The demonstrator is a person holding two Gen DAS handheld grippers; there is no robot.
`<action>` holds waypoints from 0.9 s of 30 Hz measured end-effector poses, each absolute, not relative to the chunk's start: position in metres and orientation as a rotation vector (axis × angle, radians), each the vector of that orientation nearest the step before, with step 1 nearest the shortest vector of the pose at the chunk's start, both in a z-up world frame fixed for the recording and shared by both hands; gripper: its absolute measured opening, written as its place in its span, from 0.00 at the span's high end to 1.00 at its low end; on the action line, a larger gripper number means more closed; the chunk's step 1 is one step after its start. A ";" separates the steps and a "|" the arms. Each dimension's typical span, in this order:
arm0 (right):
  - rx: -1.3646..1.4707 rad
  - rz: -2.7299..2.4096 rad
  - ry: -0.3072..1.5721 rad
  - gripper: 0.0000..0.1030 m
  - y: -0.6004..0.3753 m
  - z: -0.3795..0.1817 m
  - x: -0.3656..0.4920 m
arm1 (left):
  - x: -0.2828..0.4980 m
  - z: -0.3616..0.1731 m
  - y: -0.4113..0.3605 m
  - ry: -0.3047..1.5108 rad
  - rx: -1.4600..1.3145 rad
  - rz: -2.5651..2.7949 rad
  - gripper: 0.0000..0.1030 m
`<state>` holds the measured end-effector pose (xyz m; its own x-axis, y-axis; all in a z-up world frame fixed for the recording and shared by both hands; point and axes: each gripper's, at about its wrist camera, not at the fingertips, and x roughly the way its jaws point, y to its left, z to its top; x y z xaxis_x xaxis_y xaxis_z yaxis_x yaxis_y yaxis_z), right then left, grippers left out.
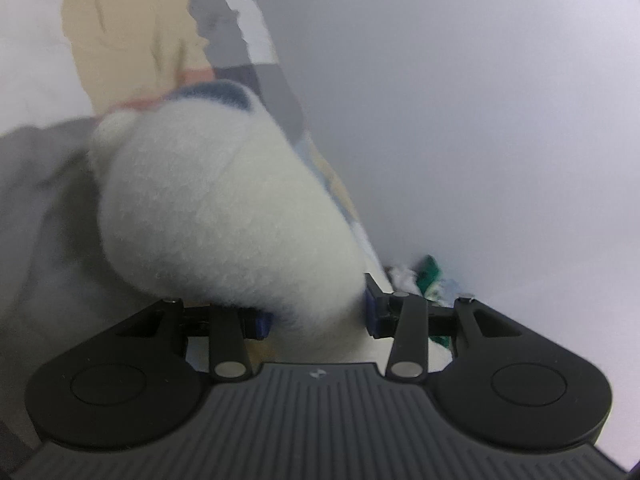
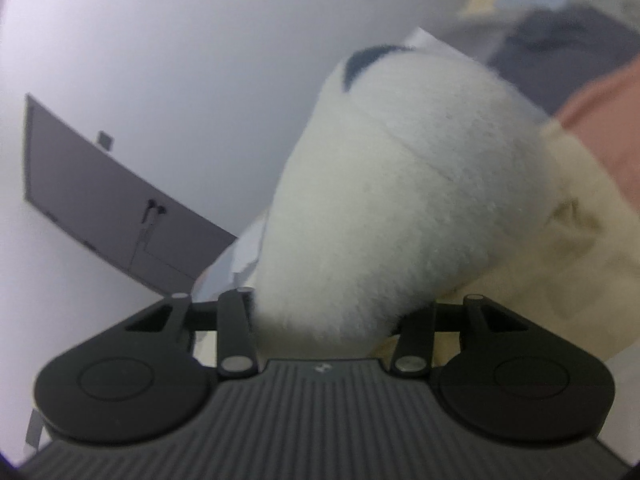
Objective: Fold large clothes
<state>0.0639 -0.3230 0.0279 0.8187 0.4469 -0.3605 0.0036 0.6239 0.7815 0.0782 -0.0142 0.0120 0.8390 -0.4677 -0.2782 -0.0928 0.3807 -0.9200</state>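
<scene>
Two bunches of one thick, fuzzy white fleece garment (image 1: 224, 216) fill our views, one in each tool. It carries a dark blue patch (image 2: 366, 62) at its far end and runs straight forward from both sets of jaws, its long axis up and away. Our left gripper (image 1: 316, 316) is clamped on the fleece, blue pads pressing either side. Our right gripper (image 2: 326, 312) grips the same fleece (image 2: 400, 208), though the cloth hides its pads. Neither hand looks nearer; both hold it at the fingertips, so we judge the coming fold turns on carrying the two ends level and together. Around it lie beige cloth (image 1: 128, 28) and grey fabric (image 1: 40, 208); we cannot tell what supports them. Beyond stand a pale wall (image 1: 480, 100) and a tilted dark grey panel (image 2: 100, 196).
</scene>
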 end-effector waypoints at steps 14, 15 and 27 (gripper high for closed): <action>0.797 0.310 0.378 0.53 -0.442 0.147 0.033 | 0.097 0.128 -0.126 0.471 -1.068 -0.488 0.53; 0.798 0.305 0.372 0.53 -0.453 0.155 0.034 | 0.104 0.137 -0.136 0.470 -1.058 -0.503 0.53; 0.872 0.160 0.311 0.53 -0.568 0.151 0.055 | 0.199 0.158 -0.275 0.561 -0.910 -0.640 0.53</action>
